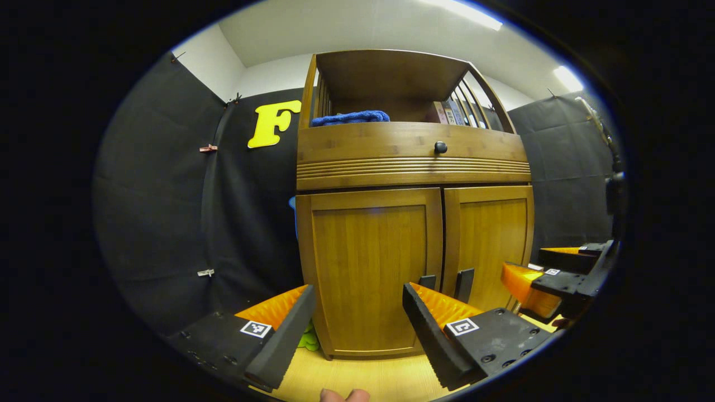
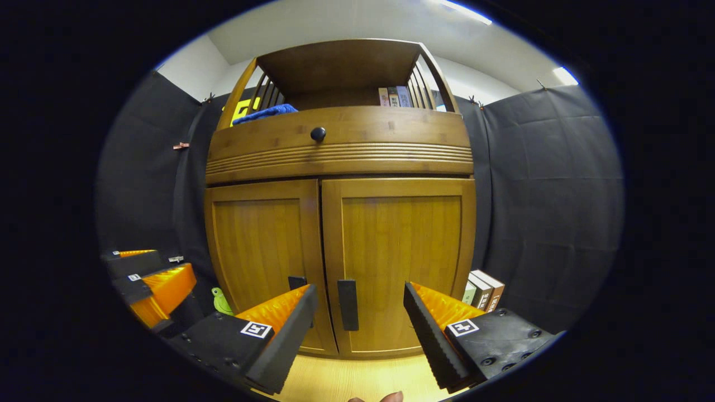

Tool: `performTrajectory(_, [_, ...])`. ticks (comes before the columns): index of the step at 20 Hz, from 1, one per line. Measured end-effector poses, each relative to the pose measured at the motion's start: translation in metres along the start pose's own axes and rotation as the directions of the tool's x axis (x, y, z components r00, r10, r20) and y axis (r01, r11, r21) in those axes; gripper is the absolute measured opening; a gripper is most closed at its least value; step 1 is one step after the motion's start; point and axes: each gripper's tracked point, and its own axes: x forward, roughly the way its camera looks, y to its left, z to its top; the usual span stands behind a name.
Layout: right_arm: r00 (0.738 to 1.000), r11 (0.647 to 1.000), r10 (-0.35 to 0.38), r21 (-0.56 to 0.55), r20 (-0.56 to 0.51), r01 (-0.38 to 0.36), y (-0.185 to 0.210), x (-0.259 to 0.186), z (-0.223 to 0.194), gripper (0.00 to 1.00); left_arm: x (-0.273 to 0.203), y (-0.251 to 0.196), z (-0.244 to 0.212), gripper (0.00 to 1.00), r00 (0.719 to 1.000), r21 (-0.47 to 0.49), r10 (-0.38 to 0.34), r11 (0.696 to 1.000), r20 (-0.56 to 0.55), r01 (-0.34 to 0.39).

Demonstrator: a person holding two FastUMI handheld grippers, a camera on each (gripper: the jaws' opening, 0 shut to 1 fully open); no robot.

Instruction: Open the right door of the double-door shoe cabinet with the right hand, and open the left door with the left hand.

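Observation:
The wooden shoe cabinet stands before me with both doors closed. In the left gripper view, the left door (image 1: pixel 368 268) fills the centre, its dark handle (image 1: pixel 427 281) by the middle seam, beside the right door (image 1: pixel 491 245) and its handle (image 1: pixel 463 283). My left gripper (image 1: pixel 357 293) is open in front of the left door, apart from it. In the right gripper view, my right gripper (image 2: pixel 360 290) is open, with the right door's handle (image 2: pixel 347 304) showing between its fingers, a little farther off. The right door (image 2: pixel 399 257) and left door (image 2: pixel 262 251) meet at the seam.
A drawer with a round knob (image 2: pixel 318 134) sits above the doors, under an open shelf with a blue cloth (image 1: pixel 351 117) and books (image 2: pixel 394 96). More books (image 2: pixel 483 290) stand on the floor right of the cabinet, and a green toy (image 2: pixel 222 301) on its left. The floor (image 1: pixel 363 374) is light wood.

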Motion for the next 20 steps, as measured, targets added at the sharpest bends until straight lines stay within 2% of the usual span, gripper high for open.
performTrajectory(5, [0.998, 0.998, 0.027, 0.055, -0.052, -0.024, 0.009, 0.044, -0.033, 0.99, 0.002, 0.006, -0.004, 0.98, 1.000, -0.002, 0.003, 1.000, -0.010, -0.003])
performTrajectory(12, [0.992, 0.999, 0.041, 0.029, -0.118, -0.038, 0.020, 0.094, -0.076, 0.98, 0.007, 0.013, -0.012, 0.98, 0.999, -0.006, -0.006, 1.000, -0.034, 0.006])
performTrajectory(15, [0.989, 0.999, 0.034, 0.028, -0.141, -0.031, 0.023, 0.116, -0.091, 0.75, 0.007, 0.017, -0.013, 0.99, 0.999, -0.007, -0.009, 1.000, -0.039, 0.009])
performTrajectory(17, [0.989, 1.000, 0.003, 0.010, -0.147, -0.002, 0.021, 0.128, -0.098, 0.58, 0.006, 0.020, -0.014, 0.96, 0.999, -0.006, -0.005, 1.000, -0.046, 0.004])
performTrajectory(20, [0.991, 1.000, -0.017, -0.001, -0.135, 0.017, 0.018, 0.125, -0.097, 0.39, 0.003, 0.025, -0.014, 0.98, 0.998, -0.011, 0.009, 1.000, -0.057, -0.009])
